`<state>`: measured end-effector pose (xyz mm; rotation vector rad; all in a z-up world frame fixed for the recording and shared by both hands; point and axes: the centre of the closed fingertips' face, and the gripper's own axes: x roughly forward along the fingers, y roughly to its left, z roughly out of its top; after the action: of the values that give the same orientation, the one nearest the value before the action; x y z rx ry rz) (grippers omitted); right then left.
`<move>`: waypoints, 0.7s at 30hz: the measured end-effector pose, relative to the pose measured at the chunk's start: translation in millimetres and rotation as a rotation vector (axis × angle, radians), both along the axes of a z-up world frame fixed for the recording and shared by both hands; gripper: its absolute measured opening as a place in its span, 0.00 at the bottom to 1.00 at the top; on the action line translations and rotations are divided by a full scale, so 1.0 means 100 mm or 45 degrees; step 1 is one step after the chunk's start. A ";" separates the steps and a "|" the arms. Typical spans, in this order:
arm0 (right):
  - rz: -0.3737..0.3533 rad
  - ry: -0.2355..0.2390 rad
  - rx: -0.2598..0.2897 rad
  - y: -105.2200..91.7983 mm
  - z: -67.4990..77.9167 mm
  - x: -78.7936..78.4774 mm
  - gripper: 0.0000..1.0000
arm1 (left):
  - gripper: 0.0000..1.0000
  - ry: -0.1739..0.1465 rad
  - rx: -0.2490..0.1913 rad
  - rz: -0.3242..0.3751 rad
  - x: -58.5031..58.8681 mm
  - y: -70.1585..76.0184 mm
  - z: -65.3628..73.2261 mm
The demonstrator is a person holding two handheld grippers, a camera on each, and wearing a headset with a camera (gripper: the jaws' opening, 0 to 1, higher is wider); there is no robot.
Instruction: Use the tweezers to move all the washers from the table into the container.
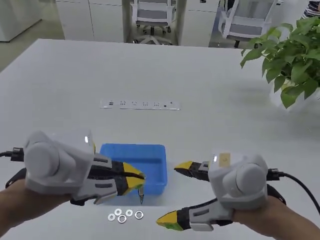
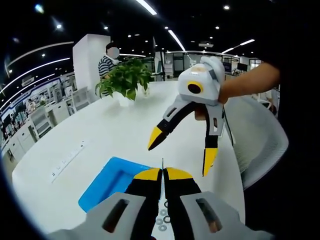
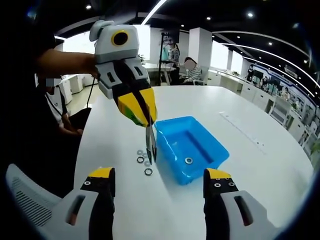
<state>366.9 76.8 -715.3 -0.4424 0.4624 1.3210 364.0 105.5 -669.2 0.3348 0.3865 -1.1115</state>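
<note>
Washers (image 1: 121,218) are lying in a small cluster on the white table (image 1: 75,75), just in front of the near wall of the blue container (image 1: 132,148). In the right gripper view one more washer (image 3: 188,160) is sitting inside that container. The left gripper (image 1: 141,181) is pressing its jaws together on the tweezers (image 1: 141,197). The tweezer tips are pointing down close over the cluster, beside the container's near edge; whether they are touching a washer I cannot tell. The right gripper (image 1: 175,192) is hanging to the right of the container with its jaws spread wide, gripping nothing. A power strip (image 1: 140,104) is lying flat beyond the container, well apart from it. A leafy potted plant (image 1: 295,55) is standing at the table's far right. Office chairs (image 1: 152,15) are standing past the far edge. In the left gripper view a person in a striped top (image 2: 105,67) is standing behind the plant.
</note>
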 end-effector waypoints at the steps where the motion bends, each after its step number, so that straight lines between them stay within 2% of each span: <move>1: 0.001 0.003 -0.001 0.00 0.00 -0.01 0.73 | 0.06 0.002 0.001 -0.002 0.00 0.00 -0.01; 21: -0.018 0.042 -0.021 -0.06 -0.11 -0.07 0.75 | 0.06 0.057 0.027 -0.044 -0.04 -0.01 -0.28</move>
<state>360.1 70.9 -726.2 -0.4311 0.5036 1.3135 359.9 104.1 -697.3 0.3366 0.4338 -1.1511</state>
